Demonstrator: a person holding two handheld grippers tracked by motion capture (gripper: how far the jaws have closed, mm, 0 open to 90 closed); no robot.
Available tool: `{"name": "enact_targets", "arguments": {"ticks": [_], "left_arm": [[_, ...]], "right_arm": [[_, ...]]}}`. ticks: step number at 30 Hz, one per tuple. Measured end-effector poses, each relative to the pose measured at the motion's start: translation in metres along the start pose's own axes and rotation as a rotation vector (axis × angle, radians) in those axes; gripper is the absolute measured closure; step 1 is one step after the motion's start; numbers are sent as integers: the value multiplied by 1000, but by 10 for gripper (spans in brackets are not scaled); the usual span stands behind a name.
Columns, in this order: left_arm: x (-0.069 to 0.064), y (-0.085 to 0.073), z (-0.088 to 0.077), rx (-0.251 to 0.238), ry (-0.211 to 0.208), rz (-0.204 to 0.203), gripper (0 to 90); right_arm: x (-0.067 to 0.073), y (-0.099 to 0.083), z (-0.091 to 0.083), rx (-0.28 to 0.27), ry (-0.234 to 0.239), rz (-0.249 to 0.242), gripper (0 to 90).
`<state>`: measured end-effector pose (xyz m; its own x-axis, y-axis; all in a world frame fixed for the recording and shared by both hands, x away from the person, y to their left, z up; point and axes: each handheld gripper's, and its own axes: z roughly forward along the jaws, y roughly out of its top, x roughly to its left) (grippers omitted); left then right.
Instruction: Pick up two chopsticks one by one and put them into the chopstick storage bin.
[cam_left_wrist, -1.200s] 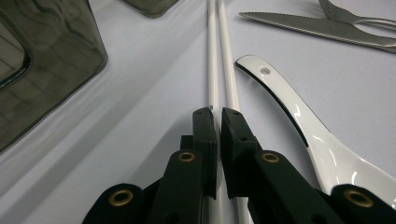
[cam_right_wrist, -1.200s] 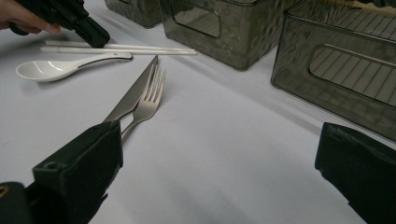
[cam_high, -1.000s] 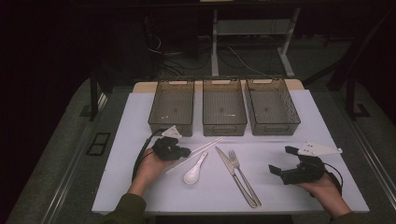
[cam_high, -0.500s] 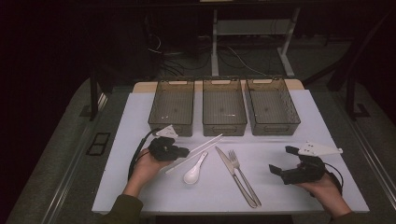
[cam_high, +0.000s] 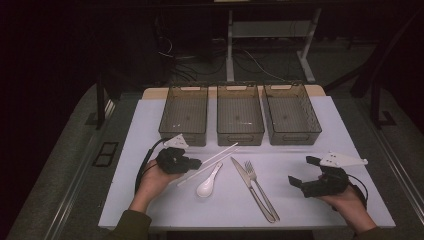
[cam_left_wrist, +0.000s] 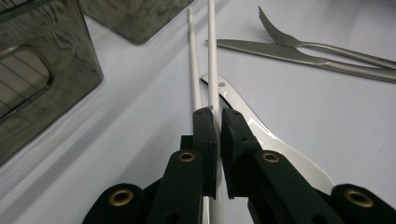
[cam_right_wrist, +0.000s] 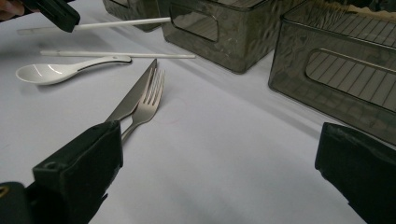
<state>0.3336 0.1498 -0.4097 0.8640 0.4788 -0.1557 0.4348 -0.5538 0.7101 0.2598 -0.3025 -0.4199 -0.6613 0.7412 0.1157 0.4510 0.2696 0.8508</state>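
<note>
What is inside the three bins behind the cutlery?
From above, the left bin, middle bin and right bin each show a bare floor, nothing in them. The near walls hide a thin strip of floor at the front, so that strip cannot be checked.

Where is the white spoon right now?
In the high view the white spoon lies on the table, between the left gripper and the knife, beside the chopsticks.

I see three bins (cam_high: 239, 120) side by side at the table's (cam_high: 150, 200) far edge. Nearer me, left to right: chopsticks (cam_high: 220, 156), spoon (cam_high: 207, 184), knife (cam_high: 250, 187), fork (cam_high: 261, 186).
</note>
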Motion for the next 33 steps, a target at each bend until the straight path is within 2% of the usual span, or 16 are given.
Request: {"name": "enact_targets", "arguments": {"ticks": [3, 11, 16, 21, 25, 33], "left_arm": [[-1, 2, -4, 3, 10, 0, 847], [0, 8, -17, -32, 41, -21, 846], [1, 14, -24, -51, 54, -19, 846], [1, 23, -26, -72, 57, -17, 846], [4, 29, -25, -69, 61, -12, 846], [15, 52, -30, -81, 87, 3, 846]], "right_arm": [[0, 0, 0, -1, 0, 0, 9], [0, 0, 1, 1, -2, 2, 9], [1, 0, 1, 0, 2, 3, 8], [0, 0, 1, -2, 2, 5, 9], [-1, 0, 0, -7, 2, 12, 9], [-1, 0, -1, -14, -1, 20, 9]]}}
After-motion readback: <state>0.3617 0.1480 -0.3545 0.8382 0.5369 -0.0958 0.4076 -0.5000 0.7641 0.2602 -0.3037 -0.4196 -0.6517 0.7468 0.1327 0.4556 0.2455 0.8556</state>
